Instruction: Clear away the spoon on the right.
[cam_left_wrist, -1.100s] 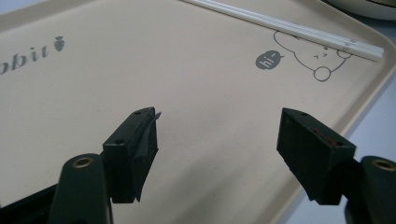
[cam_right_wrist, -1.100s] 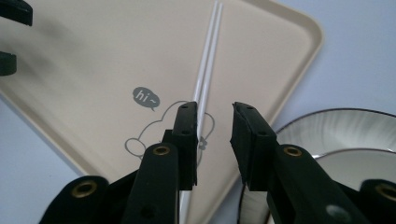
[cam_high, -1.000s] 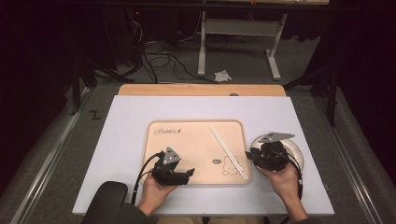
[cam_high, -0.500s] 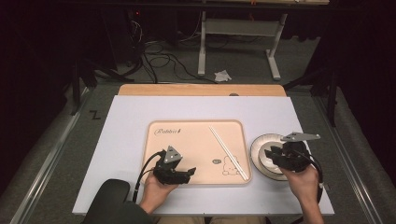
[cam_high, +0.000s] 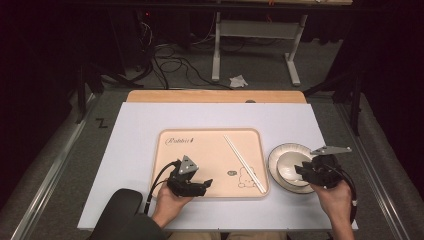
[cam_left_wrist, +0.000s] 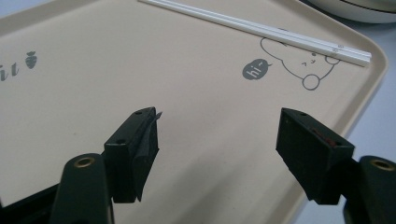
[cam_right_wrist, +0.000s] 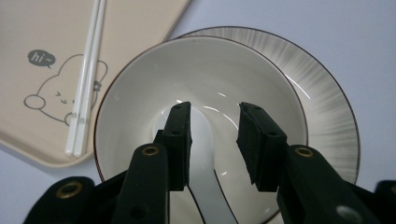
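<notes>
Black jaws of the right gripper (cam_right_wrist: 212, 140) stand partly apart over the white ceramic bowl (cam_right_wrist: 140, 84), and they have just been opening. In the right gripper view a white ceramic spoon (cam_right_wrist: 205, 154) lies in the bottom of the bowl, its handle running down between the jaws; neither pad seems to press on it, though the left one stands very near. The bowl sits on a white plate with a grey-streaked rim (cam_right_wrist: 322, 98), at the lower right of the high view, just beside the beige plastic tray with the rabbit drawing (cam_high: 210, 145). A pair of white chopsticks (cam_high: 244, 163) lies slantwise on the right part of that tray.

Risk, as a judgement: the jaws hang low inside the bowl, so a careless pull back could catch the spoon's handle or knock the rim, sliding the bowl on the smooth plate or tipping it. A fresh grip on the glazed spoon may also slip.

Near the lower middle of the high view, the left gripper (cam_high: 192, 185) rests over the tray's near edge, jaws wide apart and empty, touching nothing that can be seen.
</notes>
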